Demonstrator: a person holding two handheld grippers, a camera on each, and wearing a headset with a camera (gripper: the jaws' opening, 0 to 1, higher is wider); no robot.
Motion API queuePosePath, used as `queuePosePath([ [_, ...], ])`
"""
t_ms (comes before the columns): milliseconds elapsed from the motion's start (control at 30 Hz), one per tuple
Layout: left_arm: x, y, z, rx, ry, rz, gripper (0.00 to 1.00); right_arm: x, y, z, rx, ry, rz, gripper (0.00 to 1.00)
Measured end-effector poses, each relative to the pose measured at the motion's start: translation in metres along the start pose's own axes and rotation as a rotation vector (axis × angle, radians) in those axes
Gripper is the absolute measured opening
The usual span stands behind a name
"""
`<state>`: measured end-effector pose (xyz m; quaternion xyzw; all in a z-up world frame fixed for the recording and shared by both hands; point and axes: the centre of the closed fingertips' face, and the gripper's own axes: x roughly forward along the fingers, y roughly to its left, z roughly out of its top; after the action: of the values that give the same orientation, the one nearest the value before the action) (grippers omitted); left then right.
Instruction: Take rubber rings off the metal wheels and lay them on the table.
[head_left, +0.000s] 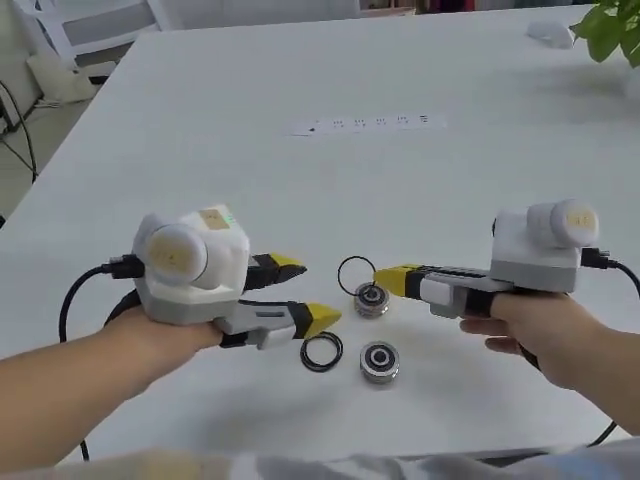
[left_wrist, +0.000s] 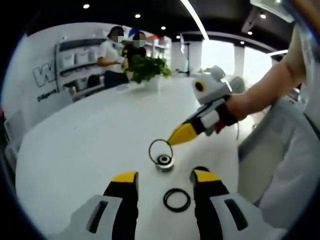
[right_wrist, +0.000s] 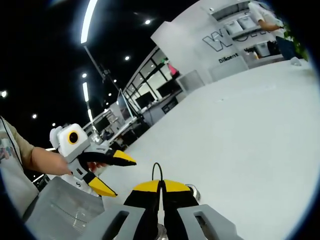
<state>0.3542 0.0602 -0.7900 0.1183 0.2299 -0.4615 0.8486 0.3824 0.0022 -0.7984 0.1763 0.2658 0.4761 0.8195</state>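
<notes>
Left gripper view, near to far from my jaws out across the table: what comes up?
Loose black rubber ring lying flat → small metal wheel → leafy green potted plant → white wall shelves. Right gripper, shut on a thin black ring, overlaps the wheel, so unplaced.

Two metal wheels (head_left: 372, 299) (head_left: 380, 361), two rubber rings (head_left: 305, 353) (head_left: 355, 258), two grippers (head_left: 316, 293) (head_left: 386, 281), one plant (head_left: 610, 27).

Two wheels on table (head_left: 200, 120), between grippers. Far wheel (head_left: 371, 300) just left of right gripper (head_left: 386, 280). Near wheel (head_left: 380, 361) nearer, slightly right. Loose ring (head_left: 304, 354) flat, just left of near wheel, beside left gripper (head_left: 311, 292). Pinched ring (head_left: 340, 275) upright above far wheel. Plant (head_left: 610, 28) far right.
</notes>
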Motion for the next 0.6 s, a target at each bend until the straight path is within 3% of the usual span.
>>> queuePosePath([
  [267,-0.023,0.003,-0.006,-0.001,0.001,0.020,0.47,0.005,0.017,-0.006,-0.020,0.036,0.024,0.00],
  [600,-0.041,-0.005,-0.015,0.022,0.019,0.026,0.49,0.013,0.031,-0.021,-0.032,0.112,0.062,0.00],
])
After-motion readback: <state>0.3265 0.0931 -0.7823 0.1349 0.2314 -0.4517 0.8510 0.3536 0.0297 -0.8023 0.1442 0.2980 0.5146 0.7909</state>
